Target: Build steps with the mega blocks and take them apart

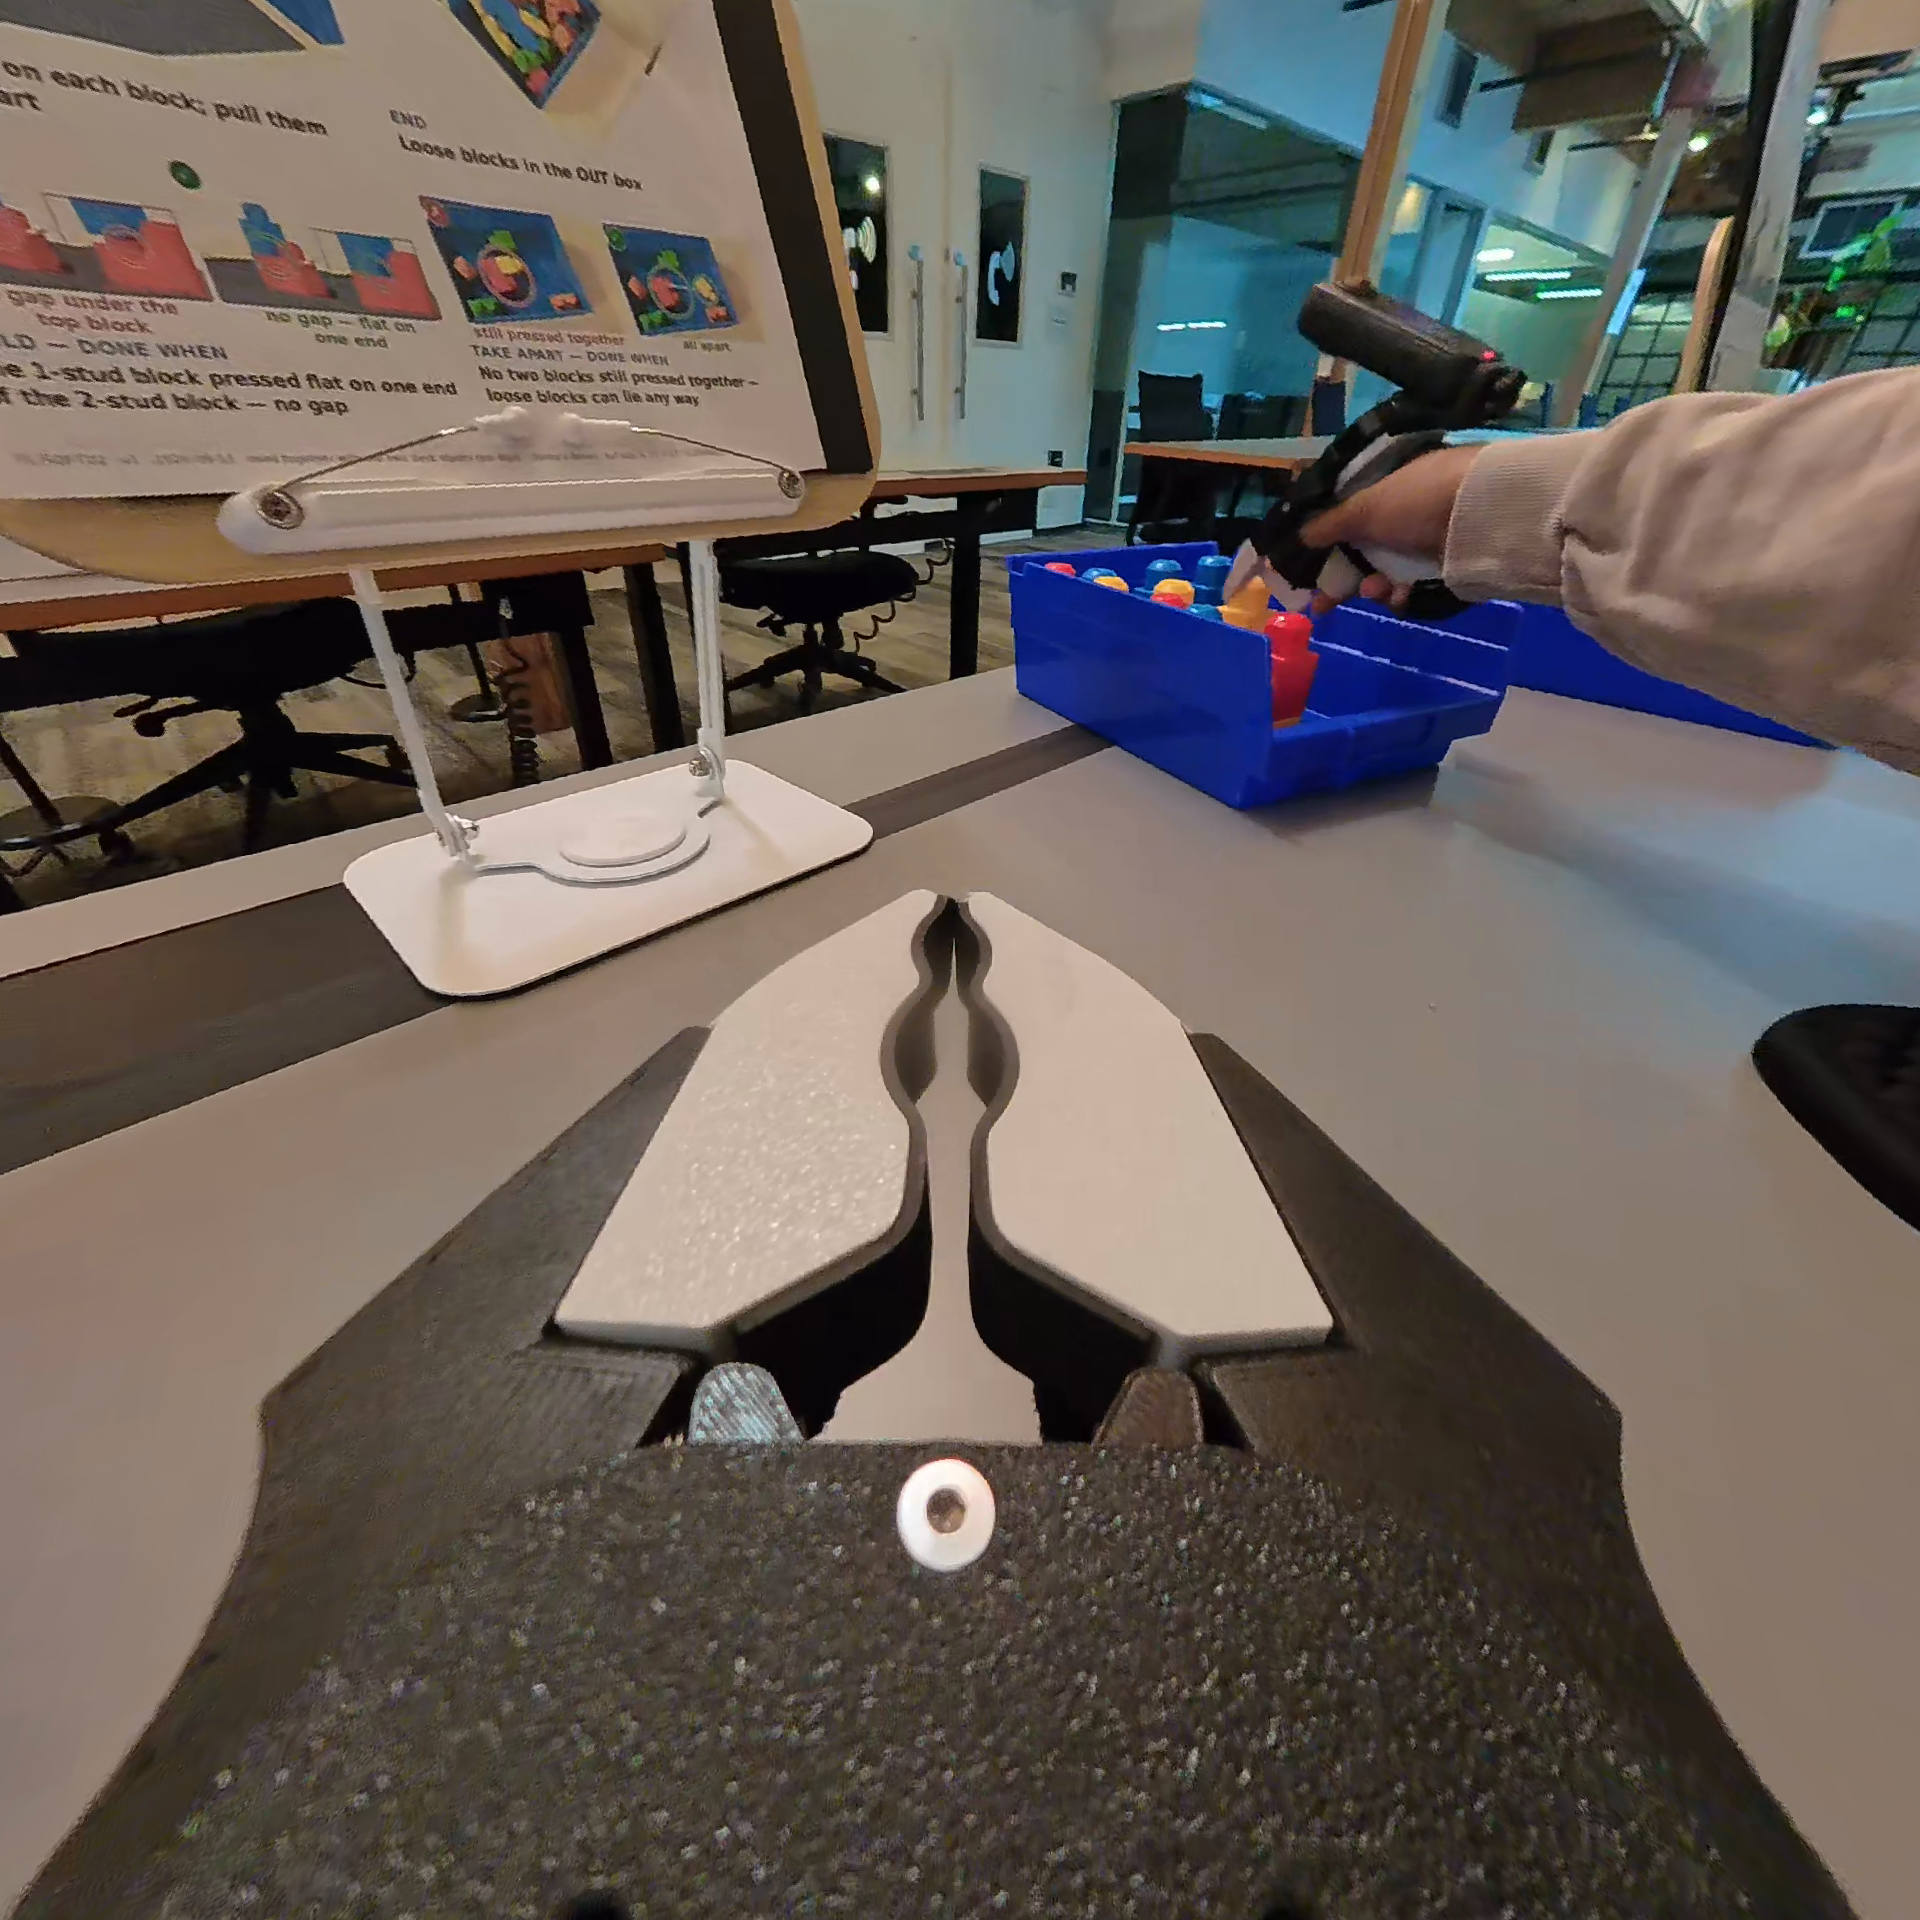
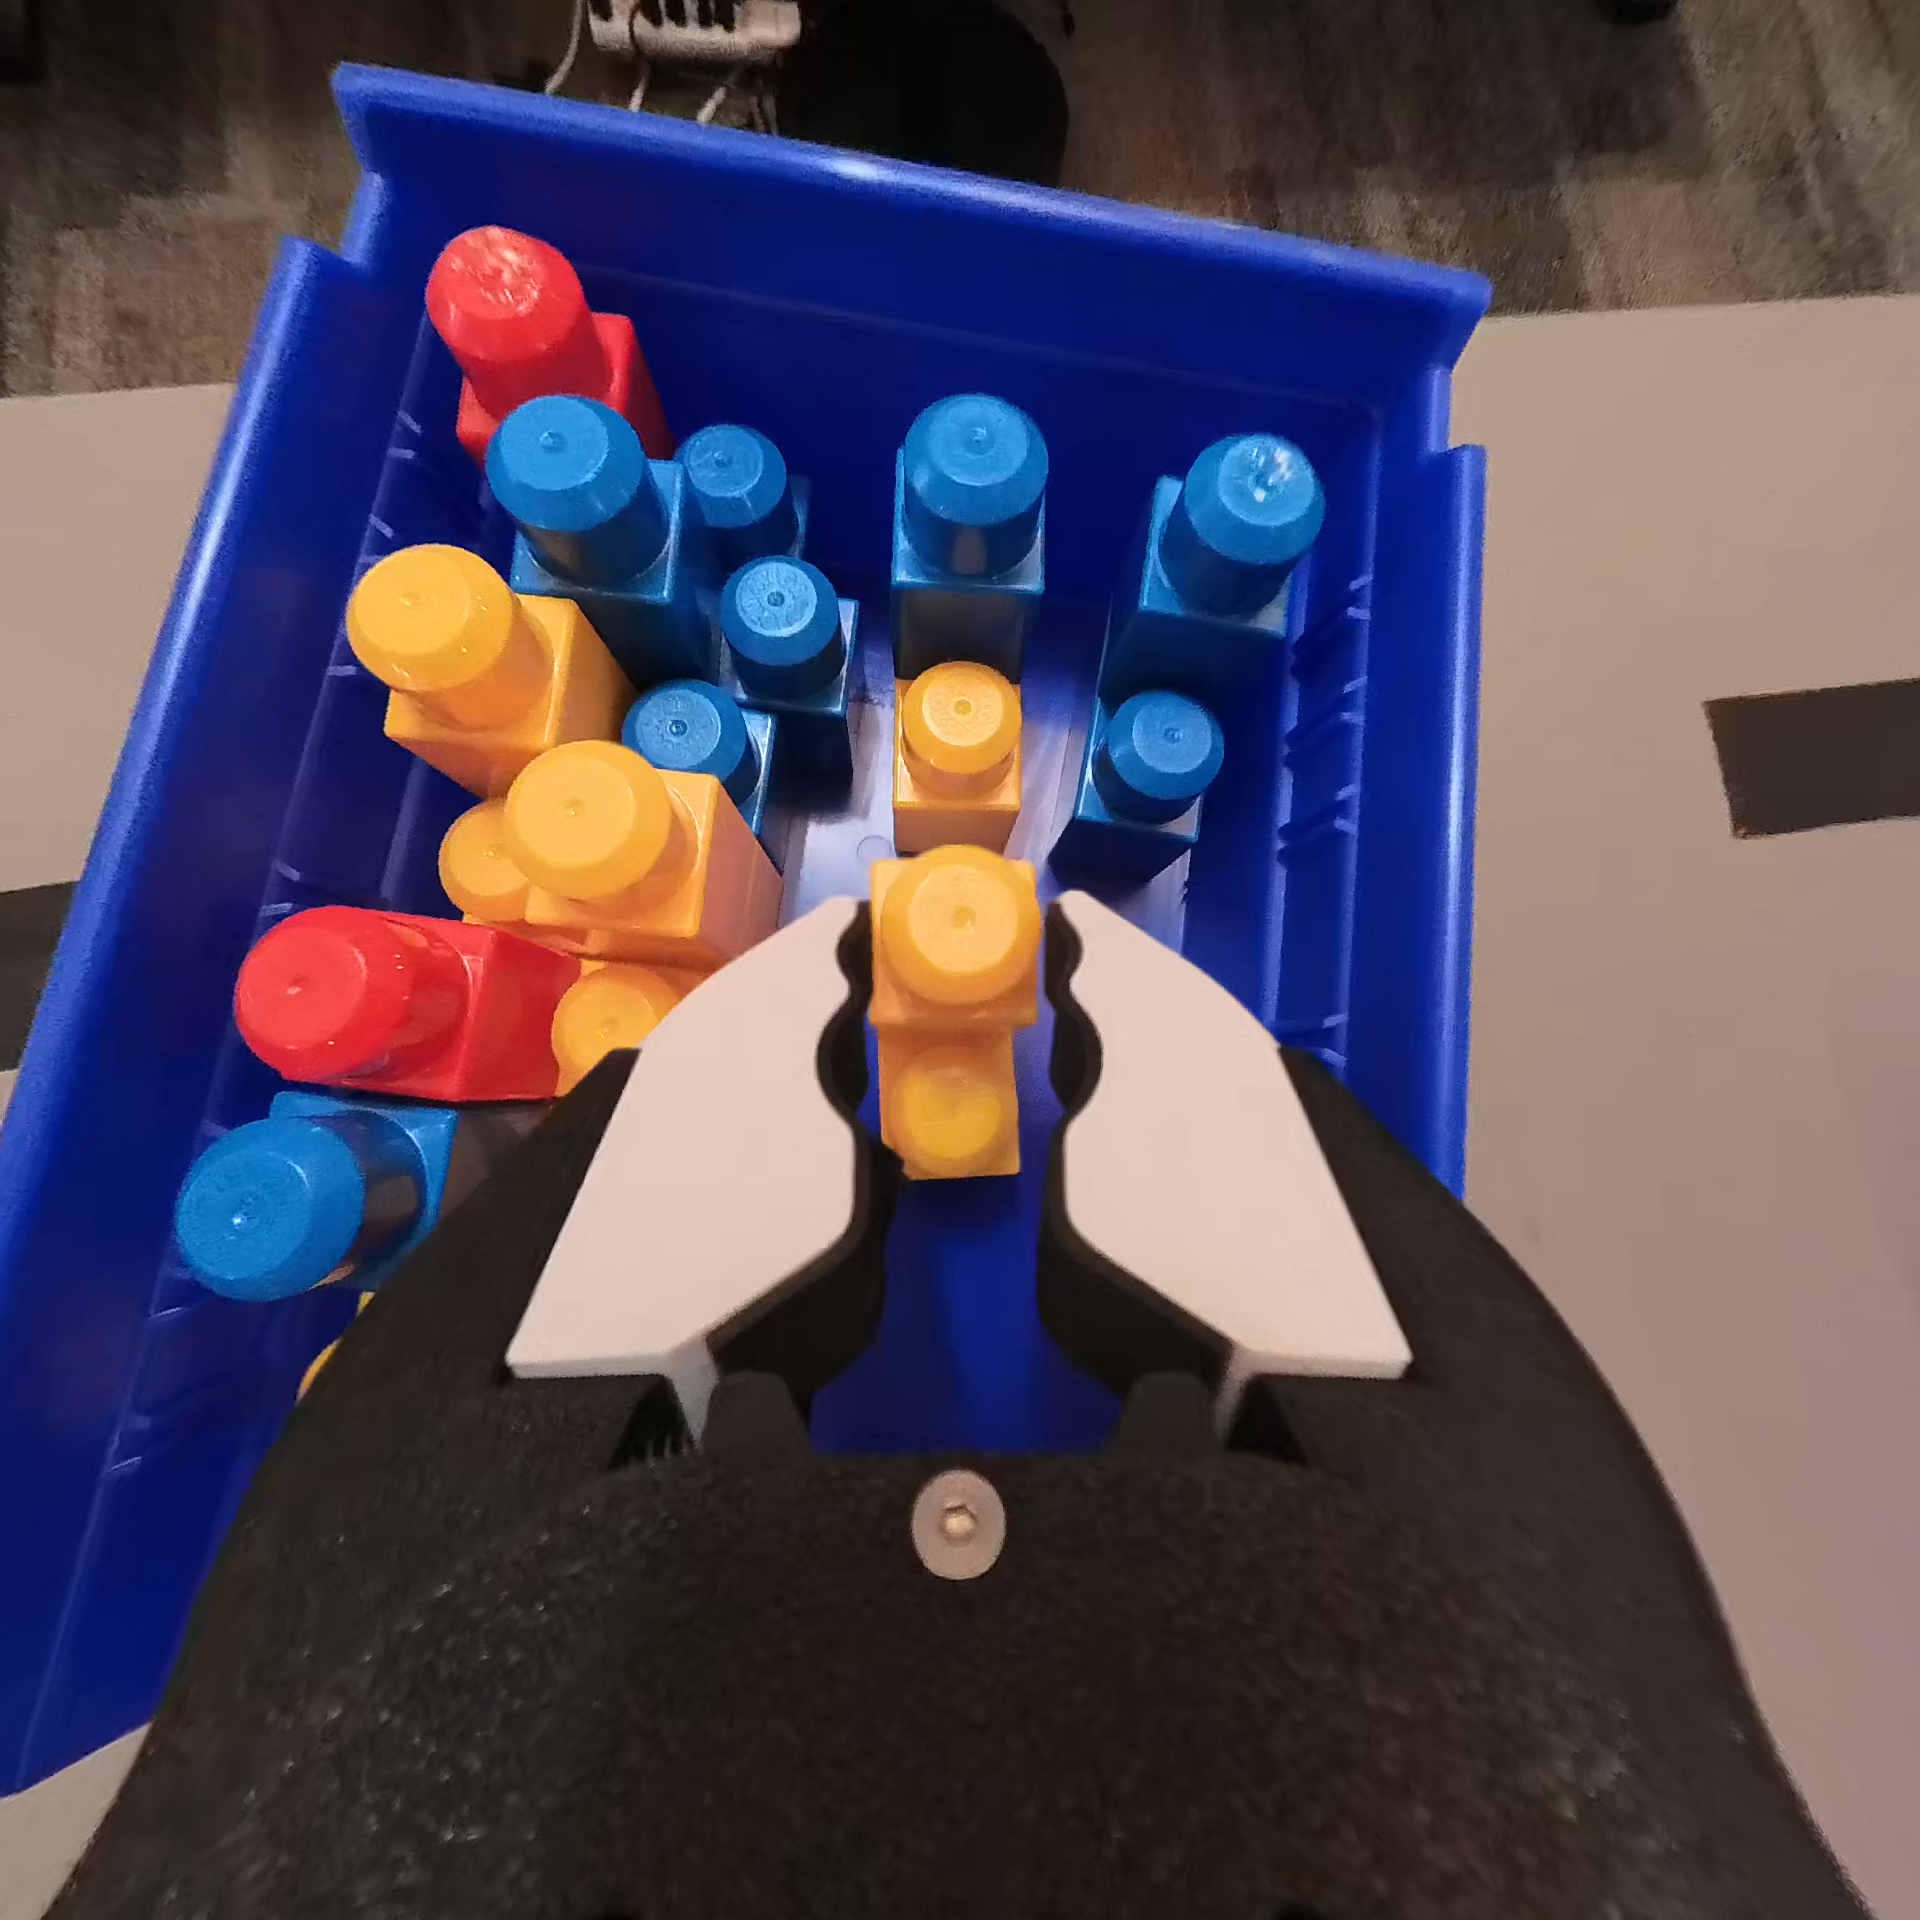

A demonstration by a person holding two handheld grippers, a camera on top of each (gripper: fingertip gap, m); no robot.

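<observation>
Mostly grey table (image 1: pixel 1351 987), blue bin (image 2: pixel 935 208) on it packed with red, blue and yellow blocks. Right gripper (image 2: pixel 956 925) reaches down into the bin, fingers apart either side of a yellow two-stud block (image 2: pixel 951 997); contact with the pads not clear. Block sits between the fingertips, studs facing the camera, long axis running along the fingers toward the wrist. Left gripper (image 1: pixel 951 914) hovers over bare table, tips together, nothing held, near a white stand (image 1: pixel 613 883) with an instruction sheet.
</observation>
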